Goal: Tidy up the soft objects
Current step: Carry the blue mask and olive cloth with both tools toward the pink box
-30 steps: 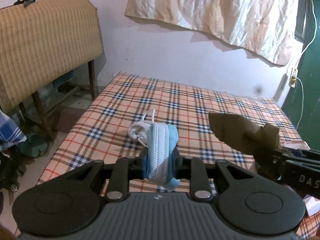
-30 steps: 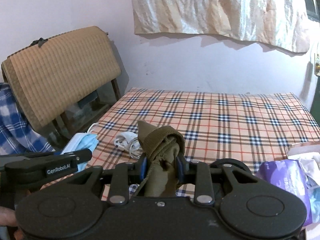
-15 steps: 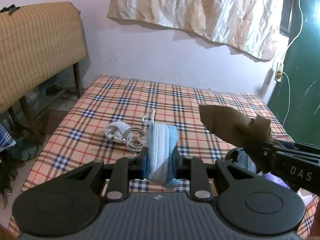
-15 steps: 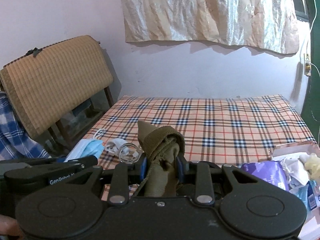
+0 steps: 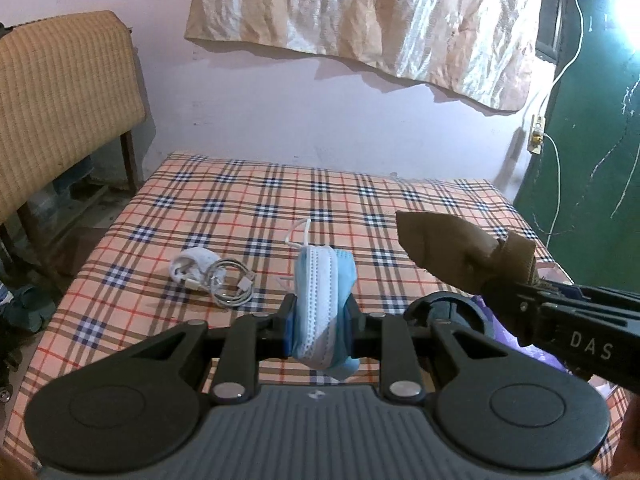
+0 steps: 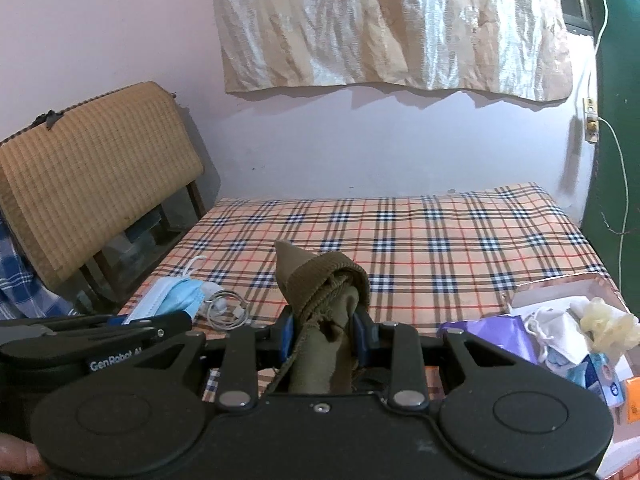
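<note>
The left gripper [image 5: 318, 322] is clamping a folded, pleated blue face mask [image 5: 320, 304], carried rightward off the checked bed [image 5: 240, 216], leaving the coiled white cable [image 5: 216, 280] ahead-left. Just right, the right gripper [image 6: 326, 336] is pinching a ribbed olive sock [image 6: 324, 288], nearing the box of soft things [image 6: 560, 320], likely the drop-off.

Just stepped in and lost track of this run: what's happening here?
A person holds a gripper in each hand above the plaid bed. The left gripper is shut on a blue face mask; the right gripper is shut on an olive sock. A white charger cable lies on the bed.
</note>
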`<action>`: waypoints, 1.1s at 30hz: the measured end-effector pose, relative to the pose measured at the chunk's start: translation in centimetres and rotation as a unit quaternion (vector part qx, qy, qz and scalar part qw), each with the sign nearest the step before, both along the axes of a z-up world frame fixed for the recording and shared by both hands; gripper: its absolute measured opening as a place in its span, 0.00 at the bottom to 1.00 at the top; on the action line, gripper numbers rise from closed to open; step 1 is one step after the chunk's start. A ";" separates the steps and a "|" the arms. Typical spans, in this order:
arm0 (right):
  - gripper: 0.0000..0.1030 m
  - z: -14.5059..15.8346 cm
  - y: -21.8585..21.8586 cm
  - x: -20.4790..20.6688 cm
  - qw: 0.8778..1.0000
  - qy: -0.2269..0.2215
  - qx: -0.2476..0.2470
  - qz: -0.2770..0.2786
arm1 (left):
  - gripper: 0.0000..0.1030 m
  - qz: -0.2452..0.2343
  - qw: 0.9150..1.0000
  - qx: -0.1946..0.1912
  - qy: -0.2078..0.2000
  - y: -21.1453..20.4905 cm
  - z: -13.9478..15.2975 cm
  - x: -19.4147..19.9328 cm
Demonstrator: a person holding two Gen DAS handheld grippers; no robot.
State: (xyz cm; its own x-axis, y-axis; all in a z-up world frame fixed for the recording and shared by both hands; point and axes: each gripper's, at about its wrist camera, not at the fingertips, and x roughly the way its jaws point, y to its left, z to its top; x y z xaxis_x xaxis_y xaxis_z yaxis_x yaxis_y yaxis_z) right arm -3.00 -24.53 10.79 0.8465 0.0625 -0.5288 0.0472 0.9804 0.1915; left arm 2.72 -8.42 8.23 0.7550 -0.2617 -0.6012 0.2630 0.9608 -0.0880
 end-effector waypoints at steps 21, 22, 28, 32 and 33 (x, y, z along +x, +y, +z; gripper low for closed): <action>0.35 -0.2 -5.0 -1.4 0.999 -0.001 0.001 -0.046 | 0.24 -0.034 0.999 -0.002 0.001 -4.1 -0.1 -0.1; 0.35 -0.2 -5.3 -1.5 0.999 -0.001 0.001 -0.048 | 0.24 -0.035 0.999 -0.001 0.001 -4.2 -0.2 -0.1; 0.35 -0.2 -6.9 -2.0 0.998 -0.001 0.000 -0.062 | 0.24 -0.046 0.999 -0.002 0.004 -5.5 -0.3 -0.2; 0.35 -0.3 -7.6 -2.2 0.998 0.000 -0.001 -0.070 | 0.24 -0.052 0.999 -0.001 0.004 -6.3 -0.4 -0.3; 0.35 -0.3 -7.9 -2.3 0.997 0.000 -0.001 -0.071 | 0.24 -0.053 0.999 -0.001 0.004 -6.5 -0.4 -0.4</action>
State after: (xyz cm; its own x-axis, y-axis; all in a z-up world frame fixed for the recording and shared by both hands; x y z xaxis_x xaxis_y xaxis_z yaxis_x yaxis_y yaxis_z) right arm -5.29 -32.40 10.49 0.8466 -0.0596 -0.5289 0.1864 0.9640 0.1898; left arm 2.35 -14.93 7.78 0.7174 -0.3419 -0.6071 0.3632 0.9271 -0.0929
